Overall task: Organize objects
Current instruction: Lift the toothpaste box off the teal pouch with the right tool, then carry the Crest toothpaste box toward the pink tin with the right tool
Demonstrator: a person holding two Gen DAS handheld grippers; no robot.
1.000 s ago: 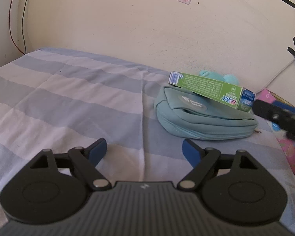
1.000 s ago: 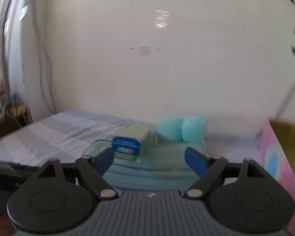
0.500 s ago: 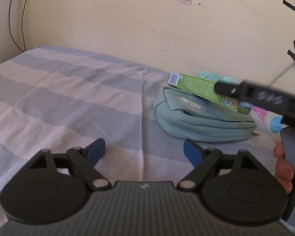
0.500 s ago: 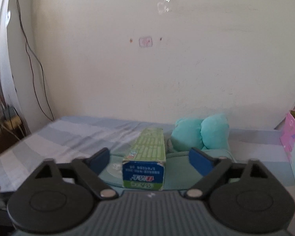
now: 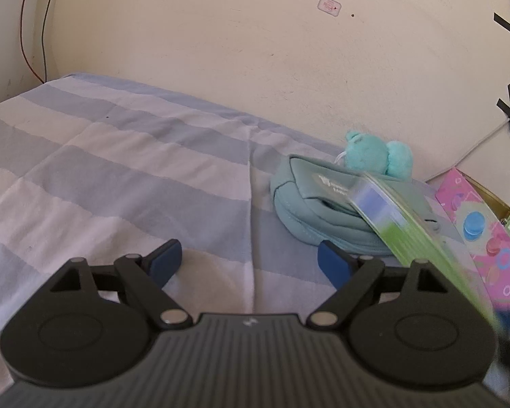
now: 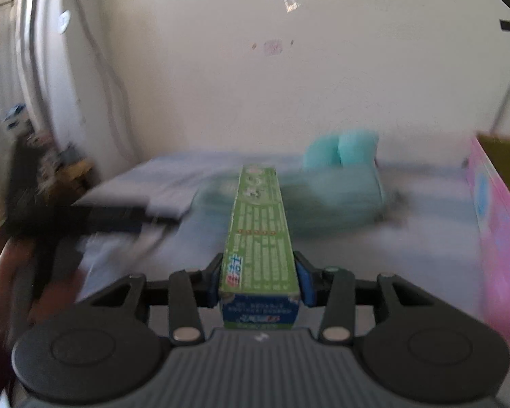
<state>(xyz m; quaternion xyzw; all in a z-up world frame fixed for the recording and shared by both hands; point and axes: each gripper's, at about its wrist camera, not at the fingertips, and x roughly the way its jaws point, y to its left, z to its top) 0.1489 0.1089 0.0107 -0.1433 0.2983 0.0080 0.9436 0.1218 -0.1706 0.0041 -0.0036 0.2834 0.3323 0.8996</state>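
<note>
Through my left wrist camera, I see my left gripper (image 5: 250, 258) low in the foreground, its two blue-padded fingers (image 5: 163, 260) spread wide with nothing between them, released above a bed covered in a blue and white striped sheet (image 5: 125, 183). Further off and to the right, a soft teal fabric zip pouch (image 5: 326, 214) lies on the sheet, close to the cream wall (image 5: 255, 51). A fluffy turquoise plush toy (image 5: 374, 156) sits just behind the pouch, touching it. A long green cardboard toothpaste box (image 5: 411, 231) cuts diagonally across the right side, blurred, its far end over the pouch and its near end running towards the bottom right corner. At the far right edge, a pink patterned box (image 5: 486, 238) stands beside the bed.

Through my right wrist camera, much of the scene is smeared by motion. My right gripper (image 6: 259, 280) has the toothpaste box (image 6: 260, 238) between its blue pads (image 6: 304, 284), both pressing on the long sides near the closer end, and the jaws are closing on it. The box points straight away from me, towards the wall. Beyond it, the pouch (image 6: 343, 197) lies on the sheet (image 6: 425, 244) with the plush toy (image 6: 340, 149) behind it. The pink box (image 6: 499, 238) fills the right edge. To the left, a dark blurred shape shows; I cannot tell what it is.
</note>
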